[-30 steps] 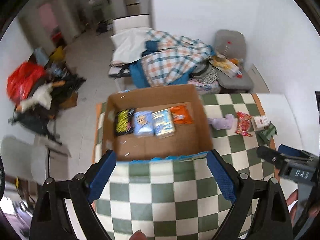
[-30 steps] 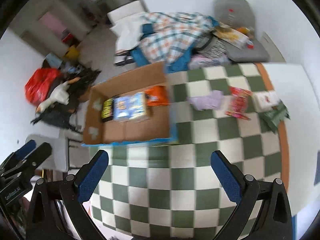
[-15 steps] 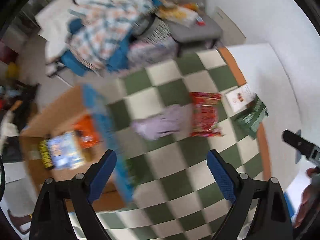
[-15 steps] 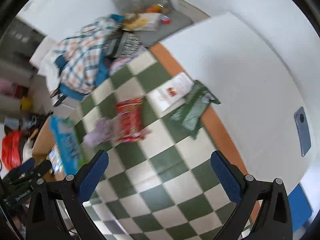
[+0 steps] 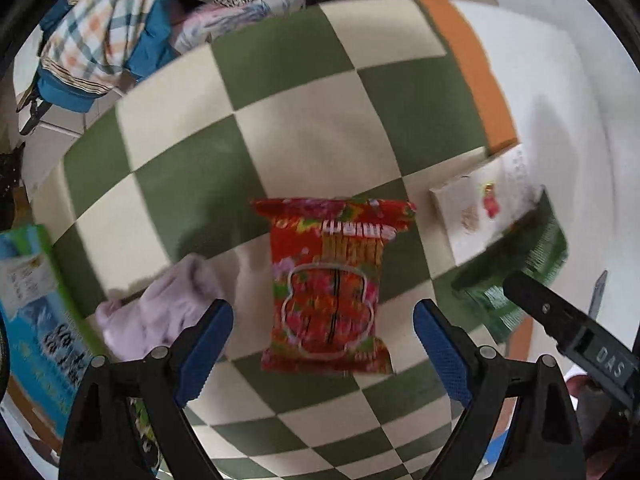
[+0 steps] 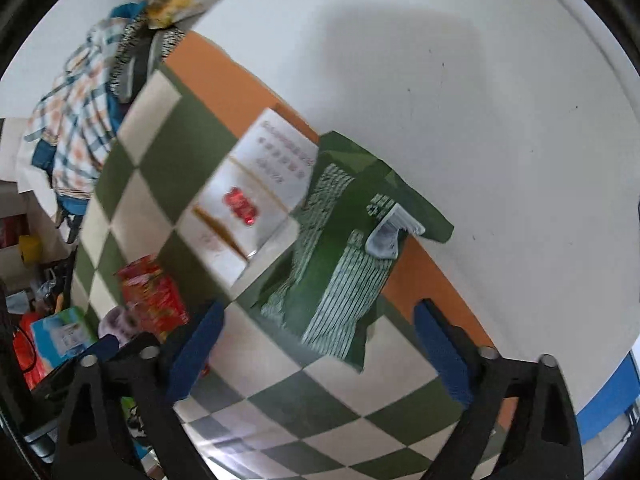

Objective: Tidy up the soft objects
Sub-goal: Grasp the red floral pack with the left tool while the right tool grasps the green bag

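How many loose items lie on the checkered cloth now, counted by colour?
Red: 1, the red snack packet
Green: 1, the green packet
White: 1, the white packet
Lilac: 1, the lilac soft item
Total: 4

Left wrist view: looks steeply down along left tongs (image 5: pixel 323 342) onto checkered surface (image 5: pixel 304 136), close in, red snack packet (image 5: pixel 330 284) centred between blue pads.

Right wrist view: looks down along right tongs (image 6: pixel 318 346), tilted, close over surface's orange-trimmed edge (image 6: pixel 240 76), green packet (image 6: pixel 344 240) centred.

Shared: red snack packet (image 6: pixel 154 296), white card (image 5: pixel 480 208) (image 6: pixel 256 196), green packet (image 5: pixel 520 264), lilac cloth (image 5: pixel 160 312) (image 6: pixel 118 322), plaid clothes pile (image 5: pixel 108 28) (image 6: pixel 76 120) beyond surface's far edge. Right tongs' black body (image 5: pixel 572 328) shows at left view's right margin.
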Demonstrator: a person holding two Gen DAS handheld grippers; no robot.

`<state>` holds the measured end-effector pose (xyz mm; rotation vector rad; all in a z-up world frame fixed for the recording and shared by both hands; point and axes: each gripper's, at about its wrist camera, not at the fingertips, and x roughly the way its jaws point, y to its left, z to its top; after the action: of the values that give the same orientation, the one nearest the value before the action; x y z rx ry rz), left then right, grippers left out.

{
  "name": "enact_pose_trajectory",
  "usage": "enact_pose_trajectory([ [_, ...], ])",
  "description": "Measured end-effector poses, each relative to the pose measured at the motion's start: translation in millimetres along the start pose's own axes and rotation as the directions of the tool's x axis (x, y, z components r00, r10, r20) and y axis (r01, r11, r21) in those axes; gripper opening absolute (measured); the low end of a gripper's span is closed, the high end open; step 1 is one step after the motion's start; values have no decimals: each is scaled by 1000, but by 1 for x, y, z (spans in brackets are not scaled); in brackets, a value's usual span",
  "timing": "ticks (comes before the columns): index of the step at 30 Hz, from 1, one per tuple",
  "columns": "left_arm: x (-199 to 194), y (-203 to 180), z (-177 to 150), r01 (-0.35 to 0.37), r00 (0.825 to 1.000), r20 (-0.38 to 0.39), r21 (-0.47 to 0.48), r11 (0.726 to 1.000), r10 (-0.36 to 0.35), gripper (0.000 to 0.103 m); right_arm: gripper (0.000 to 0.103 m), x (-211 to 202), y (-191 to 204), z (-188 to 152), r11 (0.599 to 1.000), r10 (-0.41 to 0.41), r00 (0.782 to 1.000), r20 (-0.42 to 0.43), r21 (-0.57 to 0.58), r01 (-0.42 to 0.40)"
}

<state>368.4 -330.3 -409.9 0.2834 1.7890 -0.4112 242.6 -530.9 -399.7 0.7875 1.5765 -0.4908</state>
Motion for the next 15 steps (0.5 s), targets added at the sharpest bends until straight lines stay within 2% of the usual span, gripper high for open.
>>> enact_pose_trajectory([
  [4, 15, -5, 7, -13, 1000, -19, 4, 1000, 13, 92, 92, 19, -3, 6, 1000, -2, 999, -36, 11, 2],
  [5, 16, -7, 9, -18, 1000, -18, 6, 1000, 18, 84, 91, 23, -3, 7, 1000, 1, 999, -44, 14, 0],
  [6, 17, -8, 10, -26, 1000, -16, 12, 1000, 27, 68, 89, 25, -2, 7, 1000, 2, 999, -49, 16, -1],
  [7, 19, -11, 10, -36, 999, -18, 22, 999, 36, 59, 83, 29, -1, 7, 1000, 0, 998, -55, 17, 1],
  [8, 21, -13, 10, -45, 999, -25, 29, 999, 46, 51, 82, 31, 0, 9, 1000, 0, 998, -62, 17, 1],
  [9, 19, -17, 10, -58, 998, -5, 39, 998, 59, 48, 82, 36, 0, 11, 1000, 3, 997, -71, 17, -2],
  [15, 15, -28, 6, -91, 995, 39, 56, 994, 89, 45, 69, 43, 13, 10, 998, -61, 996, -60, -22, 59],
])
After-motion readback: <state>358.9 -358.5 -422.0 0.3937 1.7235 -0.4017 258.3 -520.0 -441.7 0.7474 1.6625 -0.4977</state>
